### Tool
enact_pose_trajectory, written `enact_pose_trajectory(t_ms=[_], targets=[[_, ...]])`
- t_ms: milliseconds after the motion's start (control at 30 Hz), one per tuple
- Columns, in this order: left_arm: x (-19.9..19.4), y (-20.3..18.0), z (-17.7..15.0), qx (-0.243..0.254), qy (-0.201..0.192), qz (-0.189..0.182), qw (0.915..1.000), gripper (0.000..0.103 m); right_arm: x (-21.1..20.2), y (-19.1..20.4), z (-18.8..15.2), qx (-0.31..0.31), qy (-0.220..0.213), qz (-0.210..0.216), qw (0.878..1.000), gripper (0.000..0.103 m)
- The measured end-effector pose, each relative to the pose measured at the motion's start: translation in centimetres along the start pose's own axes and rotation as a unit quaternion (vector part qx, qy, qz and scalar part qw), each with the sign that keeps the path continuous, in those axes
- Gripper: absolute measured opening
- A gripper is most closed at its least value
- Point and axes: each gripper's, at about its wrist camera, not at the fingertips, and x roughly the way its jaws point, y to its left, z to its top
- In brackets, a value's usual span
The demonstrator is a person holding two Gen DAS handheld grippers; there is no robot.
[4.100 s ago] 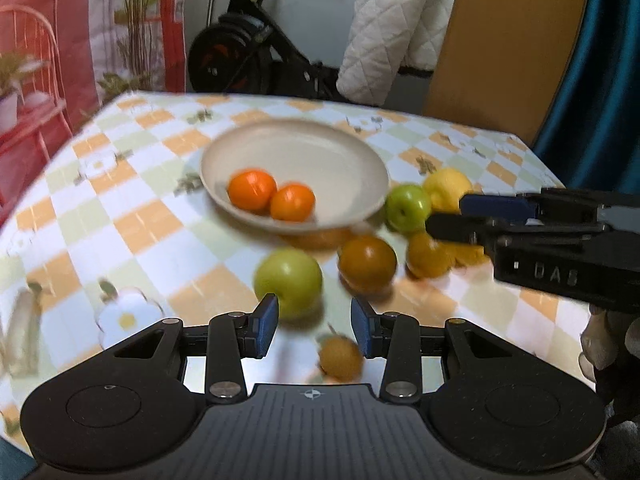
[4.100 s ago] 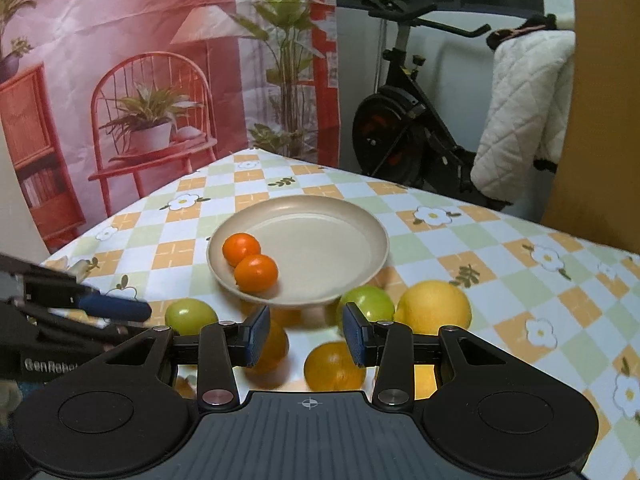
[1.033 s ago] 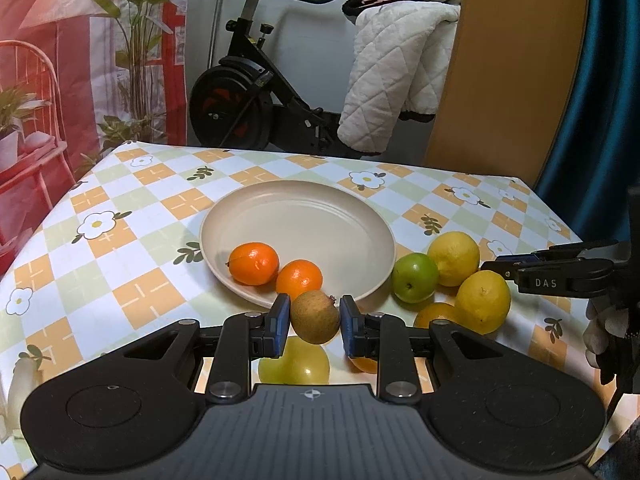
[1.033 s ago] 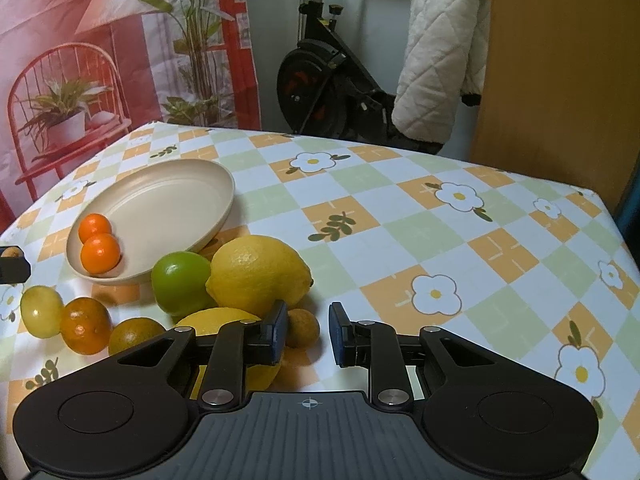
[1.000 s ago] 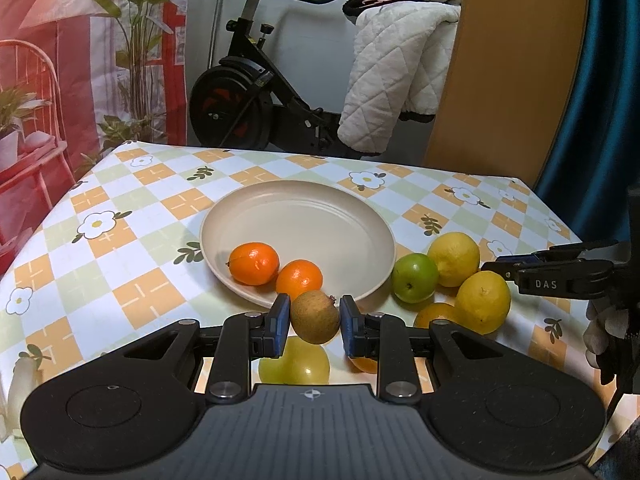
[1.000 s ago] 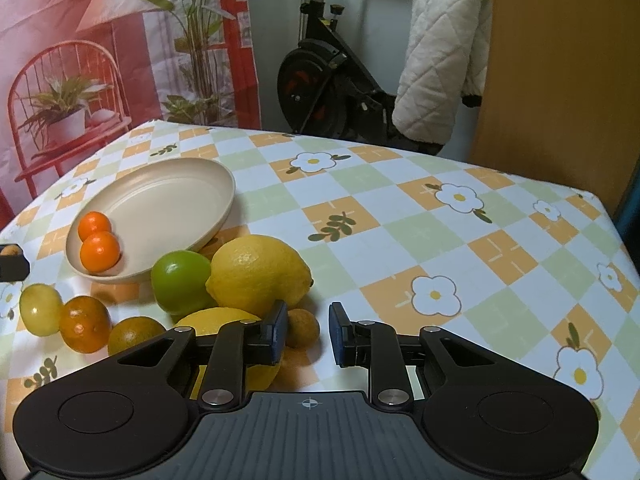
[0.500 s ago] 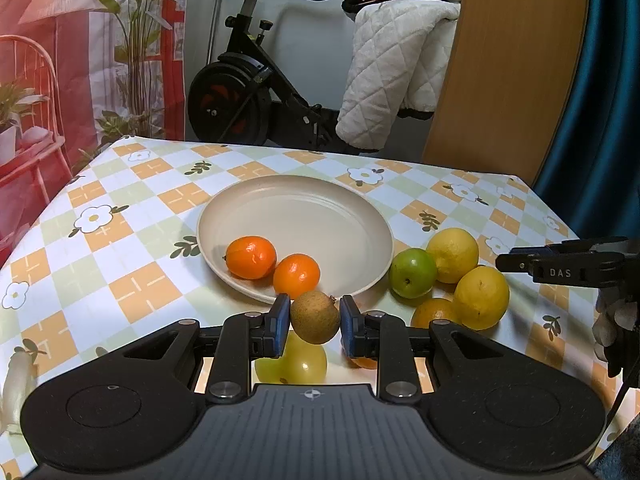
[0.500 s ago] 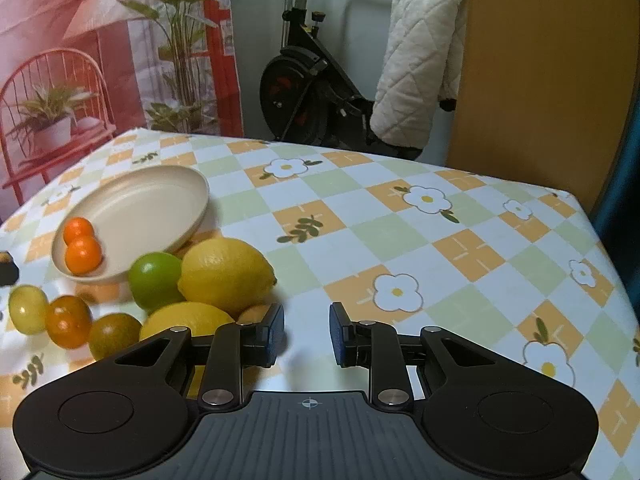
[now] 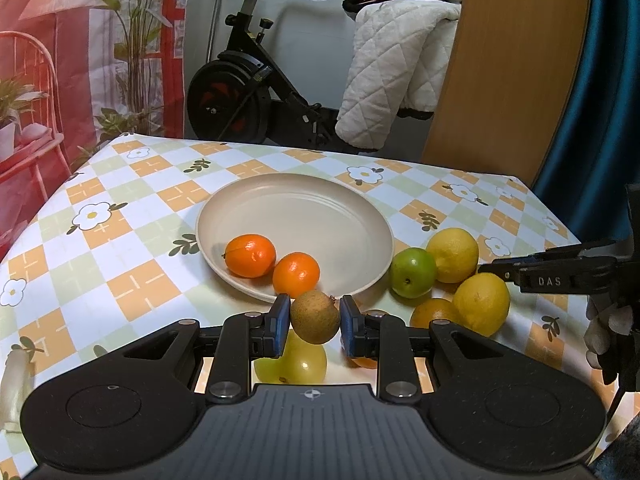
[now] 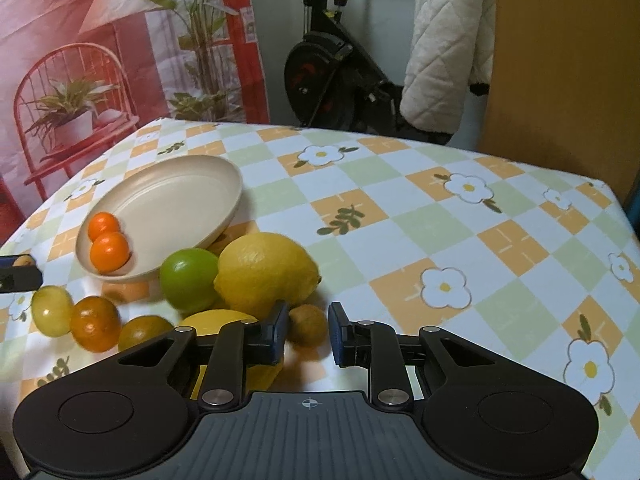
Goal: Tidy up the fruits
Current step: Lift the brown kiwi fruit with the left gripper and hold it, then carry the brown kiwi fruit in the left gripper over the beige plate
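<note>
Now, one fruit is held up and another is lined up at the tongs.

Up front, the left gripper (image 9: 311, 318) is seen pinching a small brown fruit (image 9: 315, 316) between its blue pads, held clear of the checked tablecloth (image 9: 120, 240) just short of the beige plate (image 9: 296, 208), where two oranges (image 9: 251, 255) are already parked near the rim. Over on the other side, the right gripper (image 10: 308, 322) is drawn to a narrow gap, and a second brown fruit (image 10: 307, 325) is framed right at its tips, just beside the big lemon (image 10: 266, 270) and near the green fruit (image 10: 189, 278); whether it is actually being squeezed cannot be told.
</note>
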Motion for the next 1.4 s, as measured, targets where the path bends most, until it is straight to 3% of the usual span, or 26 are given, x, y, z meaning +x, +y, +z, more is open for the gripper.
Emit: enact_pose_trajectory(t_ms=[1400], targets=[[-0.3,0.1,-0.2,-0.006,-0.002,-0.001,1.0,0.028,2.1,0.2,0.8,-0.006,0.002,-0.031,0.999,0.028]])
